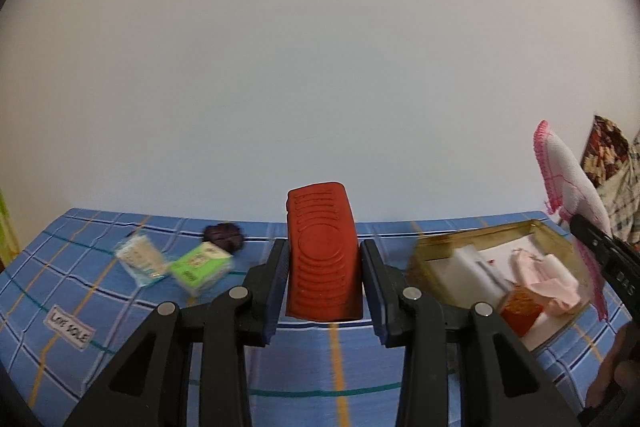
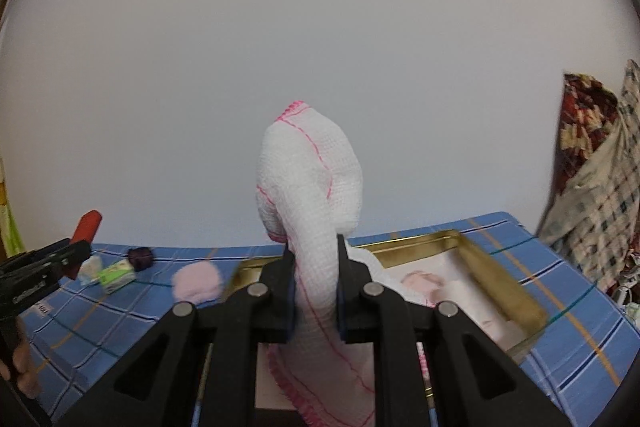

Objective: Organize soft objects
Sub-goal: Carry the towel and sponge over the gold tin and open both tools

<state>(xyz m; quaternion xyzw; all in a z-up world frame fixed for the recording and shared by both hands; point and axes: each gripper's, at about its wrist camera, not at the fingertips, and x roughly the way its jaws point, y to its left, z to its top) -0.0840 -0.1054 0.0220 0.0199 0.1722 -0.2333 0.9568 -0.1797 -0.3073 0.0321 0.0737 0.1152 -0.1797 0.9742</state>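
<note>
My left gripper (image 1: 322, 259) is shut on a red ridged sponge block (image 1: 322, 251), held upright above the blue checked cloth (image 1: 328, 367). My right gripper (image 2: 313, 267) is shut on a white cloth with pink stitching (image 2: 312, 179), held above the gold-rimmed tray (image 2: 500, 279); the cloth also shows in the left wrist view (image 1: 568, 175). The tray (image 1: 452, 241) holds white, pink and orange soft items. The left gripper (image 2: 44, 267) with the red block (image 2: 86, 225) shows at the left of the right wrist view.
A green packet (image 1: 200, 267), a pale packet (image 1: 140, 259) and a dark purple item (image 1: 224, 237) lie on the cloth at the left. A pink round pad (image 2: 197, 283) lies left of the tray. Patterned fabrics (image 2: 592, 187) hang at the right. A white wall stands behind.
</note>
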